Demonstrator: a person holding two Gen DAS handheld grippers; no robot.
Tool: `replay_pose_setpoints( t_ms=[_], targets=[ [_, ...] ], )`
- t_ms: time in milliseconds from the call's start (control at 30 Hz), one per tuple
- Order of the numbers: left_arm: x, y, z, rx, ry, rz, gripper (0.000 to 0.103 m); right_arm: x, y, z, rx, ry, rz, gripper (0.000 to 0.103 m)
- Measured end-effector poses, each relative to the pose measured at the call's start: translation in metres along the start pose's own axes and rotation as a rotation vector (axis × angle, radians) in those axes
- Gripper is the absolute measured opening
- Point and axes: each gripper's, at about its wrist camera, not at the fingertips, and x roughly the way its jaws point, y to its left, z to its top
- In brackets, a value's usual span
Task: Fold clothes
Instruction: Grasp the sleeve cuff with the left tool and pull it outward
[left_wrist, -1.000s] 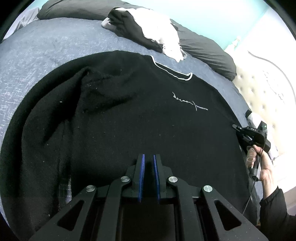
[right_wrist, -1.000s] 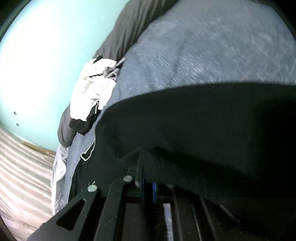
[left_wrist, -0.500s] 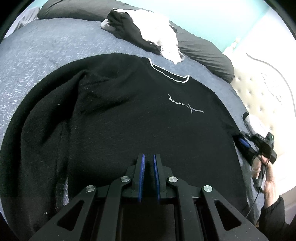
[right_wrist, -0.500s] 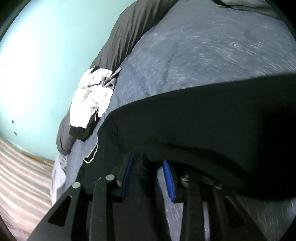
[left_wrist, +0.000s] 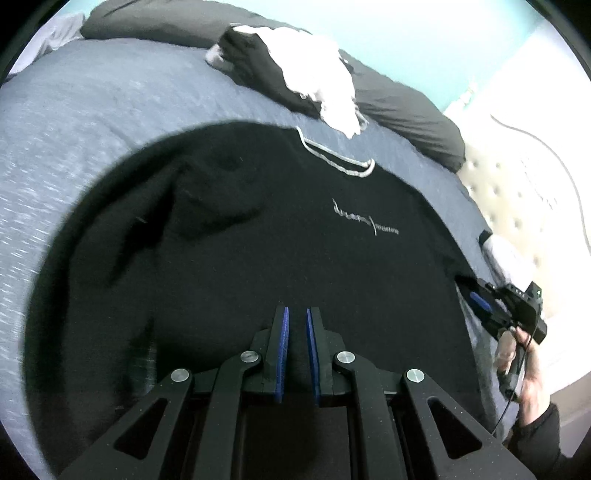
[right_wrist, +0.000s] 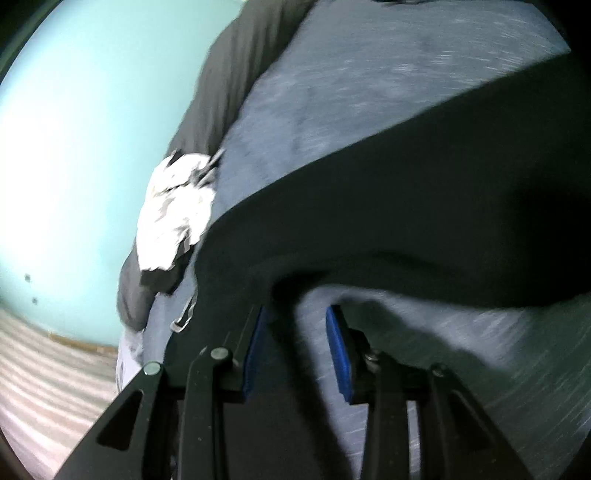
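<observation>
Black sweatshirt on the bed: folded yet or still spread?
Mostly spread. The black sweatshirt lies front up on the grey bedcover, collar and chest print showing; only its left side is bunched over.

Sweatshirt (left_wrist: 258, 258) lies on bed (left_wrist: 92, 122); clothes pile (left_wrist: 295, 74) behind it.

The sweater's (left_wrist: 258, 258) hem lay hidden behind the left gripper (left_wrist: 295, 321). In the right wrist view, motion blurred the bedspread (right_wrist: 369, 92), and the sweater's far side ran off the frame's right edge.
</observation>
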Motion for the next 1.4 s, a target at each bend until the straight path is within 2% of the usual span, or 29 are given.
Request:
replay_pose_setpoints(
  t_ms=[67, 133, 300, 433, 633, 767, 900, 967, 1000, 1200, 1300, 1400],
  targets=[
    [-0.016, 0.007, 0.003, -0.008, -0.001, 0.032, 0.014, 0.005, 0.014, -0.012, -0.021, 0.032, 0.028, 0.035],
    [-0.028, 0.019, 0.003, -0.028, 0.016, 0.061, 0.023, 0.009, 0.022, -0.024, -0.025, 0.061, 0.052, 0.035],
    [-0.061, 0.056, -0.009, -0.093, 0.057, 0.123, 0.023, 0.009, 0.038, -0.055, -0.028, 0.109, 0.107, 0.035],
    [-0.081, 0.082, -0.025, -0.129, 0.078, 0.173, 0.032, 0.002, 0.05, -0.079, -0.039, 0.127, 0.127, 0.036],
    [-0.09, 0.109, -0.053, -0.198, 0.136, 0.154, 0.032, -0.005, 0.057, -0.11, -0.039, 0.166, 0.153, 0.041],
    [-0.087, 0.121, -0.068, -0.219, 0.163, 0.169, 0.032, 0.001, 0.062, -0.12, -0.044, 0.184, 0.15, 0.041],
    [-0.08, 0.128, -0.078, -0.217, 0.185, 0.15, 0.031, 0.006, 0.068, -0.124, -0.058, 0.192, 0.157, 0.042],
    [-0.079, 0.128, -0.079, -0.205, 0.189, 0.134, 0.017, 0.009, 0.07, -0.126, -0.065, 0.2, 0.161, 0.043],
    [-0.079, 0.128, -0.079, -0.196, 0.192, 0.129, 0.008, 0.011, 0.071, -0.127, -0.066, 0.205, 0.161, 0.044],
    [-0.112, 0.114, -0.056, -0.1, 0.135, 0.15, 0.006, 0.017, 0.072, -0.128, -0.082, 0.206, 0.14, 0.045],
    [-0.137, 0.114, -0.033, -0.052, 0.102, 0.21, 0.006, 0.014, 0.074, -0.126, -0.1, 0.194, 0.137, 0.045],
    [-0.157, 0.13, -0.004, -0.037, 0.081, 0.294, 0.006, 0.014, 0.073, -0.125, -0.099, 0.195, 0.14, 0.046]
  ],
)
